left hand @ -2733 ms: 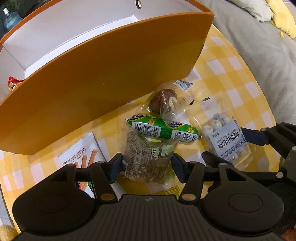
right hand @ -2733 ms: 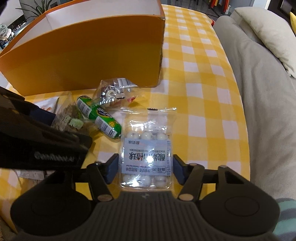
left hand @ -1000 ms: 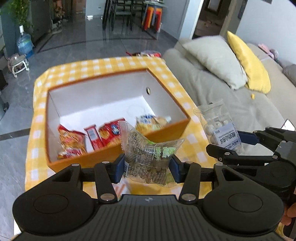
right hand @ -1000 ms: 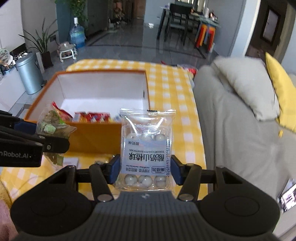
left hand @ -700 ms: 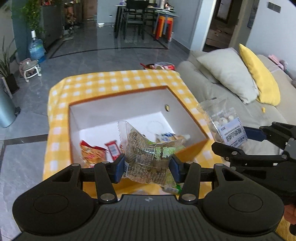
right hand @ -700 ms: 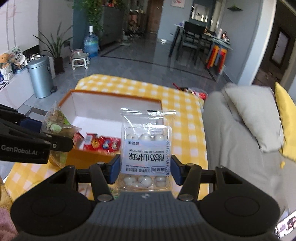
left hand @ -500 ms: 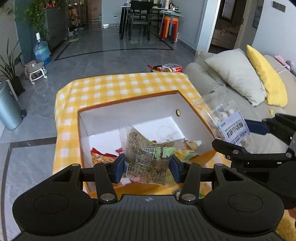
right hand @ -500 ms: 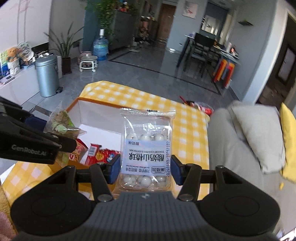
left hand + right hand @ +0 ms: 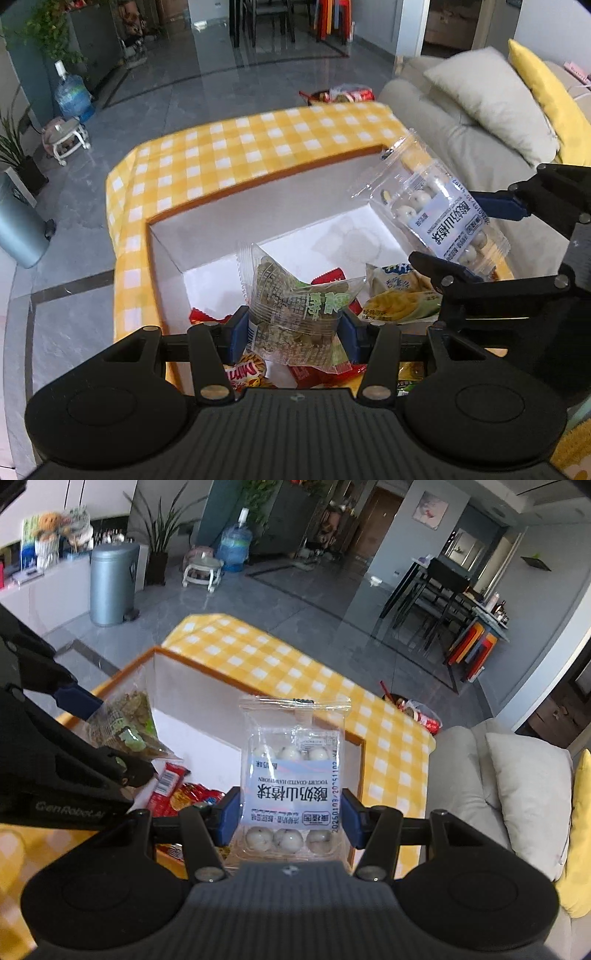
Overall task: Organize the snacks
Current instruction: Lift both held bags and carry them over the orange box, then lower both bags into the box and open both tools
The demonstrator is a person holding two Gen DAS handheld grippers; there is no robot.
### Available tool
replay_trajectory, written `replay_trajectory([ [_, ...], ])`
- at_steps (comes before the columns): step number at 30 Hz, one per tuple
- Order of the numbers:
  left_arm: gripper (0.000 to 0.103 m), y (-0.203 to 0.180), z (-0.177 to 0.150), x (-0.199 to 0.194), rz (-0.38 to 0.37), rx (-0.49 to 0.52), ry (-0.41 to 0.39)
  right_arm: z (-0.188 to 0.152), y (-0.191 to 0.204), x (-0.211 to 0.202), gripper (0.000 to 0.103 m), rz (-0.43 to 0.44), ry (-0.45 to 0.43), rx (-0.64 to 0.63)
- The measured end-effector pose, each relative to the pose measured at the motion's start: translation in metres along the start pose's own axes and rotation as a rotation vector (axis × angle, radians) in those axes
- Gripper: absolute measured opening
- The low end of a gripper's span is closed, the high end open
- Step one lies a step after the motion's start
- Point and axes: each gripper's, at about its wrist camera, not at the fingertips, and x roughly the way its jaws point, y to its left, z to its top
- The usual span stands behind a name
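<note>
My left gripper [image 9: 293, 334] is shut on a clear green-printed snack packet [image 9: 295, 314] and holds it above the near part of the orange box [image 9: 258, 182]. My right gripper [image 9: 290, 819] is shut on a clear packet of white yogurt balls [image 9: 293, 775], held above the box's right side; that packet also shows in the left wrist view [image 9: 436, 218]. The box has white inner walls and holds red snack packets [image 9: 184, 794] and a yellow chip bag [image 9: 399, 295]. The green packet shows at the left in the right wrist view [image 9: 125, 727].
The box sits on a table with a yellow checked cloth [image 9: 258, 140]. A grey sofa [image 9: 461, 147] with grey and yellow cushions runs along the right. A grey bin [image 9: 110, 583] and a water bottle [image 9: 234, 544] stand on the floor beyond.
Both grippers lifted their packets off the table and have moved up and forward over the open box. The view has risen and the box interior now lies below both packets.
</note>
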Motion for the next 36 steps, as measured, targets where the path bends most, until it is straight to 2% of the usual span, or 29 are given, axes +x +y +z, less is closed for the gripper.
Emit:
replay_trajectory([
  [7,0.057,0.007,0.008,0.041,-0.029,-0.037,0.122,-0.001,-0.002,0.053,0.053,0.008,0.112,-0.02],
  [16,0.057,0.007,0.016,0.079,-0.035,-0.037,0.203,-0.006,0.001,0.096,0.054,-0.017,0.206,-0.081],
  [21,0.057,0.009,0.016,0.095,-0.038,-0.051,0.241,-0.009,0.001,0.111,0.056,-0.013,0.244,-0.103],
  [30,0.058,0.009,0.007,0.113,-0.024,-0.061,0.292,-0.009,-0.001,0.116,0.058,-0.007,0.255,-0.107],
  [36,0.065,0.01,0.007,0.112,-0.009,-0.054,0.292,-0.008,-0.001,0.113,0.058,-0.006,0.257,-0.12],
])
